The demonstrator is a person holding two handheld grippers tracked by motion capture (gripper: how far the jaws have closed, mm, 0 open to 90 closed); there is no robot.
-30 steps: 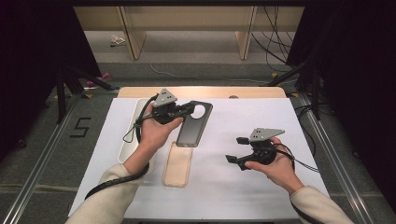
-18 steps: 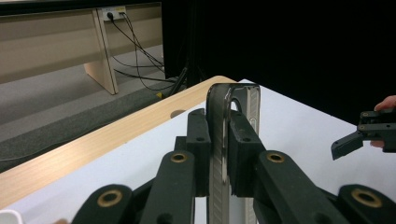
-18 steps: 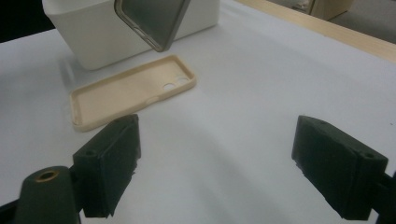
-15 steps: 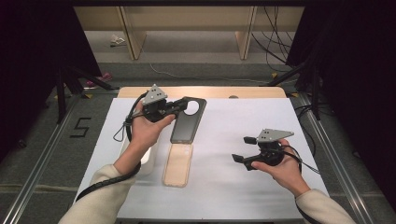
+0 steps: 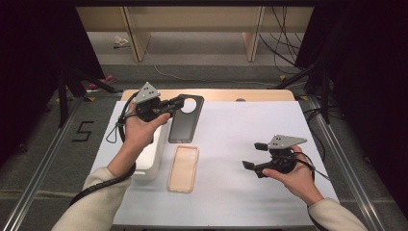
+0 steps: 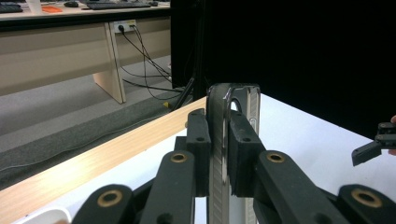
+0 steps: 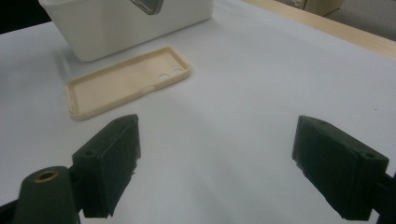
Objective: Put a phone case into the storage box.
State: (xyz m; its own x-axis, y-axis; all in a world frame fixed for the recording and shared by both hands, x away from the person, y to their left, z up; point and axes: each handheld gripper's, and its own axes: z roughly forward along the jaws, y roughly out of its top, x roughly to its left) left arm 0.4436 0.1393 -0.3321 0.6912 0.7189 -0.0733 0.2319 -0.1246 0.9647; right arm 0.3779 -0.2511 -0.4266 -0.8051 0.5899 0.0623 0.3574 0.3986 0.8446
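Left tool [image 5: 169,107], clamped on dark glossy phone case [image 5: 185,120], has carried it leftward off table [image 5: 250,125]; right tool [image 5: 251,155] gapes idle.

- The left gripper [image 5: 174,107], held in the person's left hand [image 5: 137,132], is clamped on the edge of a dark phone case [image 5: 185,118] near its round camera cutout, at the far left of the white table [image 5: 240,144].
- A beige phone case [image 5: 183,168] lies flat, open side up, just nearer than the dark one.
- A white rectangular box [image 5: 148,161] sits beside the beige case, partly under the left forearm.
- The right gripper [image 5: 253,155], in the right hand [image 5: 293,175], hovers with jaws apart, empty, well apart from the cases.
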